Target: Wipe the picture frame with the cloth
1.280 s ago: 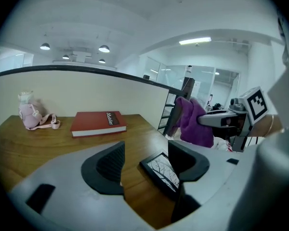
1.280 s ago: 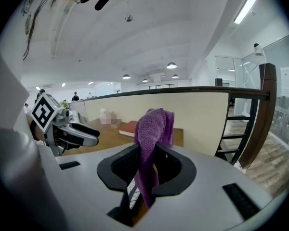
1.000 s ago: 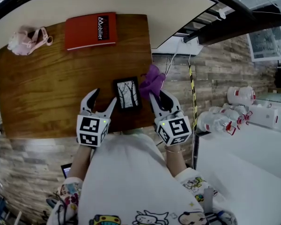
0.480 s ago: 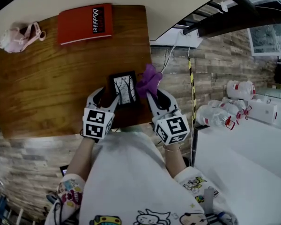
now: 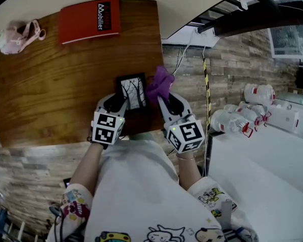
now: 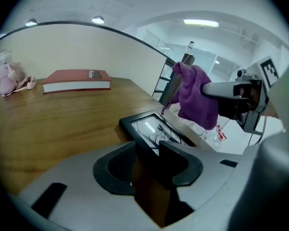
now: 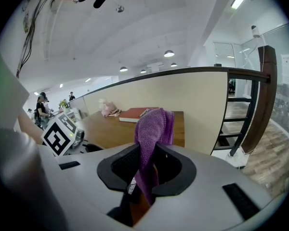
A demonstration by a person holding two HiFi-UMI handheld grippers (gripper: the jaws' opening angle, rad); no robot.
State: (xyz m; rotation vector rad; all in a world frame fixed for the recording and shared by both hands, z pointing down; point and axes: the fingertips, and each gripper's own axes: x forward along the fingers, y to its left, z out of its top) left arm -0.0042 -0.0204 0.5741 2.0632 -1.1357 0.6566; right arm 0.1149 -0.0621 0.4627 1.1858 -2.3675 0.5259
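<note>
Far left of the frame [image 5: 133,91], at the table's [image 5: 55,84] back edge, lies a pink item [image 5: 17,36]. A red book [image 5: 89,20] lies flat behind the frame and to its left, well apart from it. The frame itself lies flat on the wooden table near the front right corner, a black border round a picture of bare trees.

The left gripper [image 5: 116,103] stands at the frame's near left corner. Its 2 jaws have just been closing, and in the left gripper view the frame's [image 6: 154,129] near end sits between them with both pads against its sides, so the left gripper [image 6: 148,153] clamps the frame.

Just right of the frame hangs the purple cloth [image 5: 159,83], bunched and raised off the table, close beside the frame's right edge. I cannot tell whether it touches the frame. The right gripper [image 5: 169,101] holds it: in the right gripper view its 2 jaws are pressed on a fold of cloth [image 7: 151,129] that rises above the right gripper [image 7: 145,165] and droops below it.

Further right of the frame, past the table's edge, several white bottles [image 5: 237,127] with red marks lie on a white surface [image 5: 272,175].
</note>
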